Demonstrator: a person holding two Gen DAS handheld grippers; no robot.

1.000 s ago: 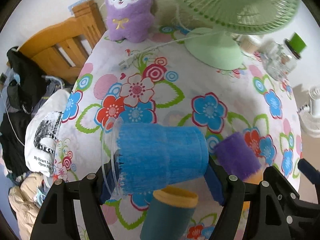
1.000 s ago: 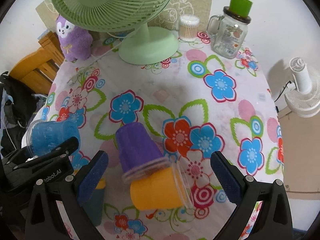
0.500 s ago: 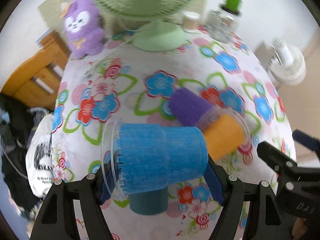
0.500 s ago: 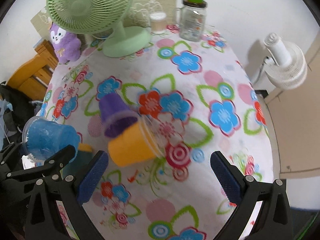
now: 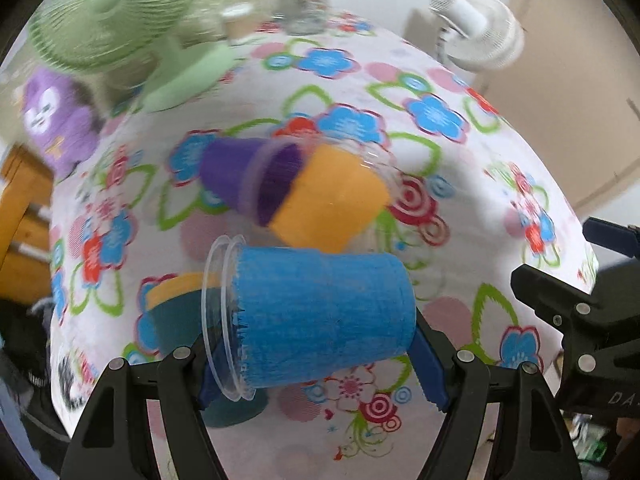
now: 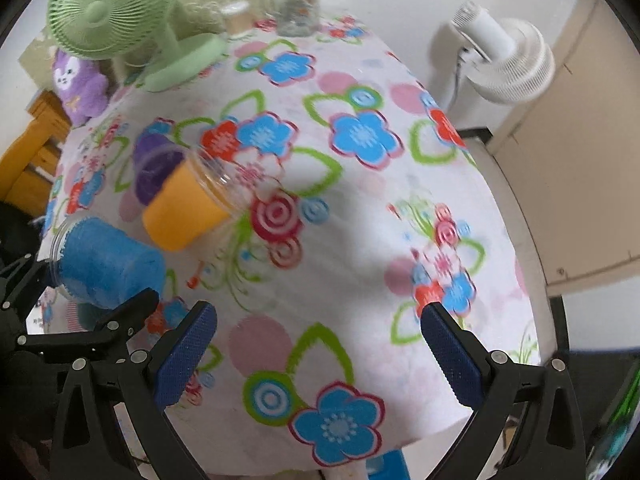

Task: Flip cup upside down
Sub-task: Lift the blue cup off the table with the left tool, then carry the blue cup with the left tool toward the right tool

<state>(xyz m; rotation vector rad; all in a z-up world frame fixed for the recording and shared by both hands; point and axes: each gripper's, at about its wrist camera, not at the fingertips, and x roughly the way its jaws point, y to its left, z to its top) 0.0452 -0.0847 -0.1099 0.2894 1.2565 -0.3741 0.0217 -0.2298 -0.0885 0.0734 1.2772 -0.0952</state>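
My left gripper [image 5: 316, 356] is shut on a blue cup [image 5: 320, 316], held on its side above the table with its clear rim to the left. The blue cup also shows at the left of the right wrist view [image 6: 104, 260]. An orange cup [image 5: 328, 200] and a purple cup [image 5: 244, 176] lie on their sides on the flowered tablecloth, touching. A teal cup with a yellow rim [image 5: 176, 312] stands under the blue cup. My right gripper [image 6: 320, 352] is open and empty above the table's near edge.
A green fan [image 6: 120, 12], a purple plush toy [image 6: 80, 84], a glass jar [image 6: 296, 4] and a small lidded tub [image 6: 236, 20] stand at the table's far end. A white fan [image 6: 504, 60] stands off the table's right side. A wooden chair [image 6: 32, 148] is at the left.
Both grippers have pulled back and up from the table, swinging right. The blue cup stays gripped on its side. The right gripper stays open.
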